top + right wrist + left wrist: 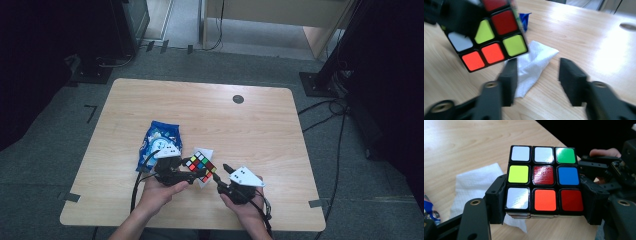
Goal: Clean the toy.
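A scrambled Rubik's cube (200, 166) hangs just above the wooden table (250, 130), and my left gripper (196, 174) is shut on it. In the left gripper view the two black jaws press the lower sides of the cube (544, 181), whose face shows white, green, yellow, red, blue and orange stickers. My right gripper (220, 171) sits just right of the cube, open, with nothing between its jaws. In the right gripper view the cube (491, 37) hovers at the upper left, above and beyond the left jaw of my right gripper (539, 67).
A white paper napkin (206, 151) lies on the table under and behind the cube. A blue snack bag (159, 140) lies to its left. A dark round hole (238, 99) marks the far side of the table. Cables and stands surround the table on the floor.
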A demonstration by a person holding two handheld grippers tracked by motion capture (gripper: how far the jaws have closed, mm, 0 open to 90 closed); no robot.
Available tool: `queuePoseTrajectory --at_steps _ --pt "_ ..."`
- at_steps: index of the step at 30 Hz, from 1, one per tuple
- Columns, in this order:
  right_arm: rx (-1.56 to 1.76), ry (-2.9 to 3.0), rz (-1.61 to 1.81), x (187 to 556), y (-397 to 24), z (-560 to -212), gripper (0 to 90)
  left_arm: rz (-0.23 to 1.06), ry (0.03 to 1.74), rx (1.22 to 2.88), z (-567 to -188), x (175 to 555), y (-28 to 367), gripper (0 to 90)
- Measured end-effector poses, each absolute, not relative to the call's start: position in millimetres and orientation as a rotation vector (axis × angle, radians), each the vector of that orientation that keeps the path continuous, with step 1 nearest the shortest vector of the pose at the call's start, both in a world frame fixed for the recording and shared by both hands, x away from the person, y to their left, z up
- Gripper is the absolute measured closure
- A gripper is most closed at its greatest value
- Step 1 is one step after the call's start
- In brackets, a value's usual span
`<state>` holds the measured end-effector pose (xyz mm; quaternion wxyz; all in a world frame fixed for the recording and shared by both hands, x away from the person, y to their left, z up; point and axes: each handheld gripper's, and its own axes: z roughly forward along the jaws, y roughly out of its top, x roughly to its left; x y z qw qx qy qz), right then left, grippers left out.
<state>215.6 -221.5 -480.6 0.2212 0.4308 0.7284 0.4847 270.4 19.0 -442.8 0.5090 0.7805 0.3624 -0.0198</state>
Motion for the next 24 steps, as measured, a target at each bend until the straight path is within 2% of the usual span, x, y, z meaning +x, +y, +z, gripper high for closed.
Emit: queuePoseTrajectory --at_steps 1,3,6,9,10,12,15,21,22,24 --pt "1.191 2.013 1.34 215.6 -221.5 -480.6 63.6 -0.045 0.868 1.875 -442.5 270.2 19.5 34.1" --pt "1.235 2.017 1.426 216.8 -227.8 -479.6 75.9 -0.026 0.847 1.864 -441.5 268.4 19.1 34.1" --pt "1.244 2.04 1.496 217.3 -230.8 -477.8 77.2 0.022 0.82 1.859 -441.4 265.6 18.2 34.1" --pt "1.283 1.974 1.477 214.7 -229.6 -474.2 68.4 0.088 0.808 1.846 -443.6 263.7 19.0 34.1" --pt "1.319 1.925 1.504 214.1 -231.7 -470.7 63.0 0.108 0.811 1.839 -445.0 263.3 19.6 34.1" --pt "1.322 1.901 1.506 213.9 -232.6 -469.1 61.7 0.153 0.812 1.83 -448.1 262.7 20.7 34.1" --pt "1.395 1.823 1.579 215.5 -238.0 -459.9 54.9 0.211 0.803 1.824 -454.8 261.3 21.3 34.1" --pt "1.679 1.727 1.793 228.6 -238.1 -448.1 30.7 0.278 0.769 1.833 -460.6 254.7 14.2 34.2" --pt "1.782 1.73 1.874 235.1 -234.2 -446.9 23.5 0.302 0.749 1.834 -461.2 251.3 11.6 34.1" --pt "1.801 1.739 1.879 237.2 -232.4 -447.4 20.1 0.319 0.727 1.836 -461.2 249.0 10.3 34.1"
